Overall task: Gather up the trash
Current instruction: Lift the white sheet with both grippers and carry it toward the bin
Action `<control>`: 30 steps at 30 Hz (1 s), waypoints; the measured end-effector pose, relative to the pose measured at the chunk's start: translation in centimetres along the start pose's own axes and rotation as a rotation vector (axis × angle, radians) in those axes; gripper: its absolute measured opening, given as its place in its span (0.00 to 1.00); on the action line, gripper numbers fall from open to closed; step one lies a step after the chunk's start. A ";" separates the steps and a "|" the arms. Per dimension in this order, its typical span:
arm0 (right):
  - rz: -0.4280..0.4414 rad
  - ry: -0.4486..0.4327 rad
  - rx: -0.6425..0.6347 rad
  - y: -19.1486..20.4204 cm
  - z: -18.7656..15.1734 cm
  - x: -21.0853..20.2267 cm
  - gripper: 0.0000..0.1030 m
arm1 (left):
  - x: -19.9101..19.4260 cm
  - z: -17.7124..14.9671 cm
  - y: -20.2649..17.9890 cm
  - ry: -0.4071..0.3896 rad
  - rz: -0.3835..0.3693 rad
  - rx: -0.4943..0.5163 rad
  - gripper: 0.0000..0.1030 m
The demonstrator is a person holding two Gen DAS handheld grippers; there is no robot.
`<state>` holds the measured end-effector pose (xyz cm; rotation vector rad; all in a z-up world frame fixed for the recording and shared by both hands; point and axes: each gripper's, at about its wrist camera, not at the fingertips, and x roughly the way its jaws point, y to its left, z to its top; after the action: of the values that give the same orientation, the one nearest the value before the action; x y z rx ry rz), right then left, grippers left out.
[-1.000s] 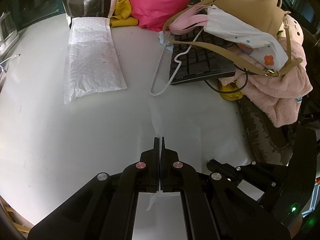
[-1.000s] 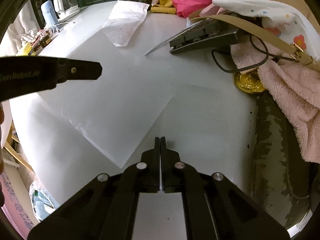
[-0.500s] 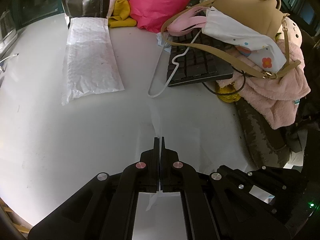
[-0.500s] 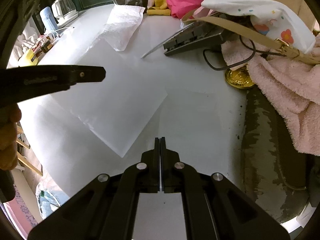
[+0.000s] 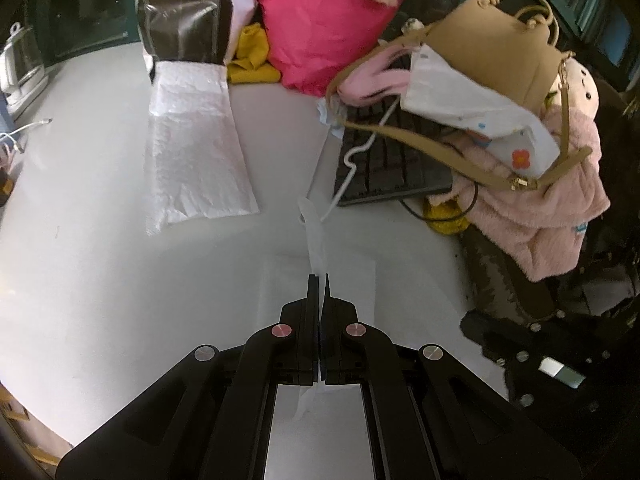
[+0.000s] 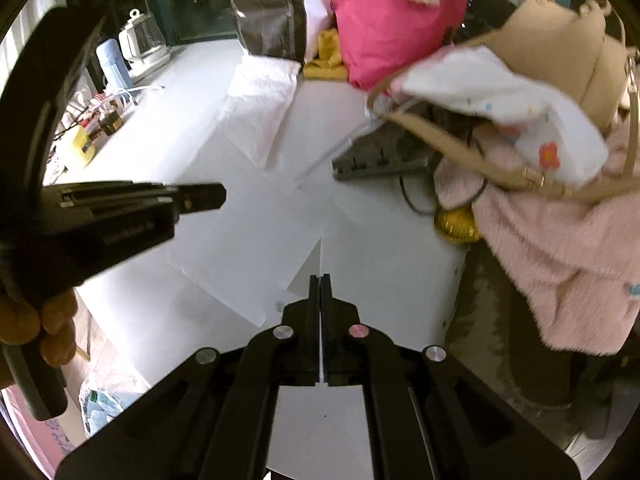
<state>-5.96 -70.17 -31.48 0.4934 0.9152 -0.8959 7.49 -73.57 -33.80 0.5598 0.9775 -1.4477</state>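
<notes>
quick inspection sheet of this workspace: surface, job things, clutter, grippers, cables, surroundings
surface: white table, mostly bare at the front.
job's things: thin clear plastic sheet, pinched by both grippers; white padded envelope lying flat.
clutter: keyboard, tan handbag, pink fleece, pink bag piled at the right and back.
grippers: left hand-held gripper and right hand-held gripper both shut on the sheet.
cables: white cable across the keyboard.
surroundings: kettle at far left.

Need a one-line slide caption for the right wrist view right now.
Right tool shut on a thin white sheet, lifting it off the cluttered white table; left tool alongside.
</notes>
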 end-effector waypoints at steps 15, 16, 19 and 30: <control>0.096 -0.089 -0.175 4.8 5.3 -2.9 0.03 | -6.5 0.3 4.5 -0.115 0.093 -0.143 0.00; 0.102 -0.092 -0.186 5.1 5.5 -3.0 0.03 | -7.0 0.1 4.9 -0.122 0.103 -0.154 0.00; 0.130 -0.106 -0.223 6.4 6.2 -3.3 0.03 | -8.5 -0.3 6.1 -0.142 0.134 -0.190 0.00; 0.247 -0.152 -0.360 11.0 8.3 -4.7 0.03 | -14.2 -2.6 9.7 -0.221 0.265 -0.318 0.00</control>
<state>5.61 -67.78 -23.00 0.2181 0.8327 -0.5213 18.36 -62.59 -25.83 0.2765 0.8971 -1.0668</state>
